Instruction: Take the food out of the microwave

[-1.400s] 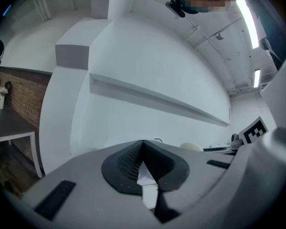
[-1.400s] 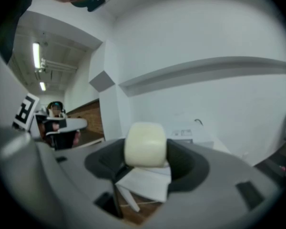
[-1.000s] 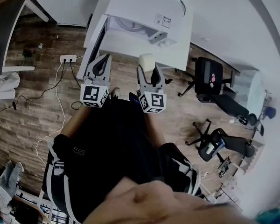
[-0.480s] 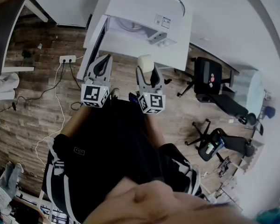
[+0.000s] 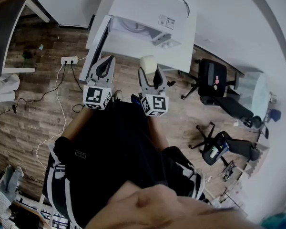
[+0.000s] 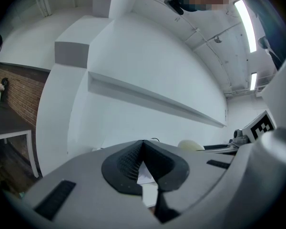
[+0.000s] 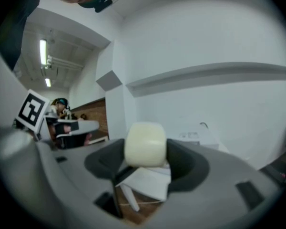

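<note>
**A:** The right gripper [image 5: 153, 76] is clamping a pale cream food block [image 7: 144, 144] between its pads. The block is riding high, near the fingertips. It is already out of the white microwave [image 5: 148, 13], which is sitting at 12 o'clock from both grippers in the head view.

**B:** And the left gripper [image 6: 142, 159]?

**A:** Its jaws are sitting pressed together and carrying nothing. It is hanging at 9 o'clock of the right one, with the open microwave door [image 5: 96, 49] just beyond it at 12.

**B:** What are you worrying about?

**A:** Three things, all judgement.
- **Slipping:** The block looks soft and rounded, and the hold is near the tips. If the squeeze eases or the gripper tilts, the block could be slipping out.
- **Where it lands:** The block is showing right at the near edge of the white table [image 5: 181, 56]. A drop could be missing the table and hitting the wood floor [image 5: 33, 123].
- **Crushing:** Squeezing harder could be denting the block.

**B:** Anything on the left side?

**A:** A careless swing toward 12 could be knocking the door. A power strip [image 5: 69, 59] and loose cables are lying at 9 o'clock, so stepping that way is risking a snag.
</note>
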### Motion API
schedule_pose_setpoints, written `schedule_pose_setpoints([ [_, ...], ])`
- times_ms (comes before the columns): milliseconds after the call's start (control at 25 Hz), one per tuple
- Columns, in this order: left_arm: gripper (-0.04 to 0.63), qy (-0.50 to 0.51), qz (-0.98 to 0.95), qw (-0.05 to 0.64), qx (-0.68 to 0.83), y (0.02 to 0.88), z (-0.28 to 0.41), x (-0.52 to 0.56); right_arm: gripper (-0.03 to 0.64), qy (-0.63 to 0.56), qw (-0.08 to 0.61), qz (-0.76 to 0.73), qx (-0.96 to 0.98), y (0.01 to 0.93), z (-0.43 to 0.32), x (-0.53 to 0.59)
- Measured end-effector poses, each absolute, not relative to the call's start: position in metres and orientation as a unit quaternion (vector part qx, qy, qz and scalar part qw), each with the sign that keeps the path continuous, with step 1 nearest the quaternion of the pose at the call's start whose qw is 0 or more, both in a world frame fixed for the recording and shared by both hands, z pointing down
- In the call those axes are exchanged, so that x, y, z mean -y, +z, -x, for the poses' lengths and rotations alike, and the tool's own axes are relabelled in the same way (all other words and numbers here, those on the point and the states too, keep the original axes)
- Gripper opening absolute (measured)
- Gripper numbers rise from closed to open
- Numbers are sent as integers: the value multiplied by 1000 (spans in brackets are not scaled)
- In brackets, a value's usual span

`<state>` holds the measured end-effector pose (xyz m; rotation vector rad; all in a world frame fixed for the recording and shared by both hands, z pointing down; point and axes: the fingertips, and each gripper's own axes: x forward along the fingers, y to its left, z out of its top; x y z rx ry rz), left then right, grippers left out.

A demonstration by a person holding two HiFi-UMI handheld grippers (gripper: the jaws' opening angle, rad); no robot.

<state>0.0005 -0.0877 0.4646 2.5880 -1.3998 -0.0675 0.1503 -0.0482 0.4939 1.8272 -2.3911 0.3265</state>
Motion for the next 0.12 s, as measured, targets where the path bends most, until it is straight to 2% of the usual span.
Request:
schedule_pose_setpoints([
  [120, 31, -22, -876, 98, 472, 464, -1, 87, 288, 108, 58, -602, 789, 494, -150, 48],
])
